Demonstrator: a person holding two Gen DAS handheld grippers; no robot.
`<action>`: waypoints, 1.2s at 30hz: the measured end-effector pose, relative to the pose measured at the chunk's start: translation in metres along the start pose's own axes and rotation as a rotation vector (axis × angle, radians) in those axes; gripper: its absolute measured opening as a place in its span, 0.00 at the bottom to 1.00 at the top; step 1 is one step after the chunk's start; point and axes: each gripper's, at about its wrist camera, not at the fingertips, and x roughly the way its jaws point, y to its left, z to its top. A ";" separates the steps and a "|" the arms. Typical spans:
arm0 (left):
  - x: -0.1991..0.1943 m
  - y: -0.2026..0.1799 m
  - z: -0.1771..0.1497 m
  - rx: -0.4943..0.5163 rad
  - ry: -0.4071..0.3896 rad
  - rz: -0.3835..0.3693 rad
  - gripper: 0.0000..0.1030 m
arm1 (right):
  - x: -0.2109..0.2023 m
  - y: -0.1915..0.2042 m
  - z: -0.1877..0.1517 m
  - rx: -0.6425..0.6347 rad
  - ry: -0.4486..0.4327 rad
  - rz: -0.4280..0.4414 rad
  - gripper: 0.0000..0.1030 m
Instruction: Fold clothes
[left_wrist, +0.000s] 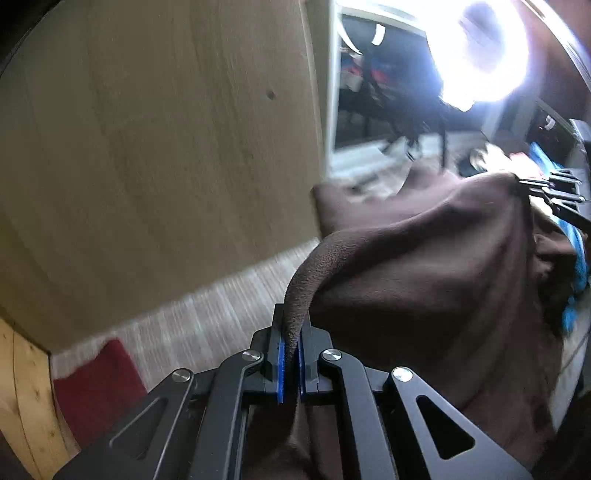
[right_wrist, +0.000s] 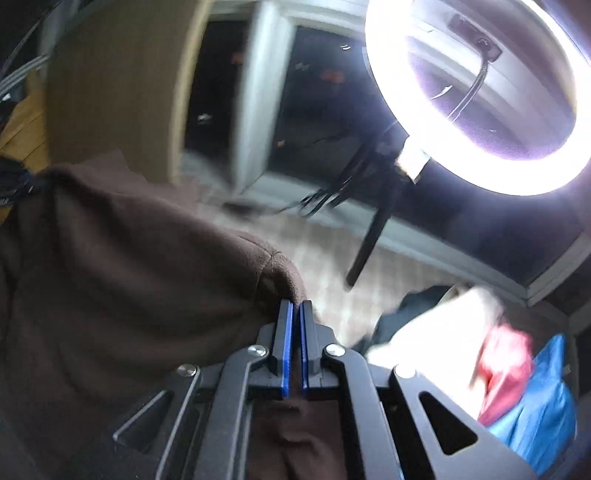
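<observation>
Both grippers clamp a brown fleece garment, raised between them.

Left gripper (left_wrist: 291, 354) pinches one edge of the brown fleece garment (left_wrist: 424, 266); right gripper (right_wrist: 295, 347) pinches another edge; ring light (right_wrist: 480, 110) far right.

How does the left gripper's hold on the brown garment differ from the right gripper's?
The left gripper pinches a narrow fold of the brown garment that stands up between its pads; the right gripper clamps a seamed corner that bulges just past its tips. The left's fold runs down through the jaws, the right's cloth drapes away leftward. Both are shut on the same fabric.
</observation>
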 end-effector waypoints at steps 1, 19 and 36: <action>0.012 0.004 0.010 -0.023 0.029 0.005 0.13 | 0.019 0.000 0.004 -0.003 0.056 -0.034 0.06; -0.094 -0.002 -0.226 -0.435 0.181 -0.192 0.61 | -0.140 -0.024 -0.157 0.327 0.031 0.281 0.49; -0.189 -0.011 -0.237 -0.352 0.103 -0.094 0.71 | -0.244 -0.079 -0.248 0.526 -0.025 0.156 0.60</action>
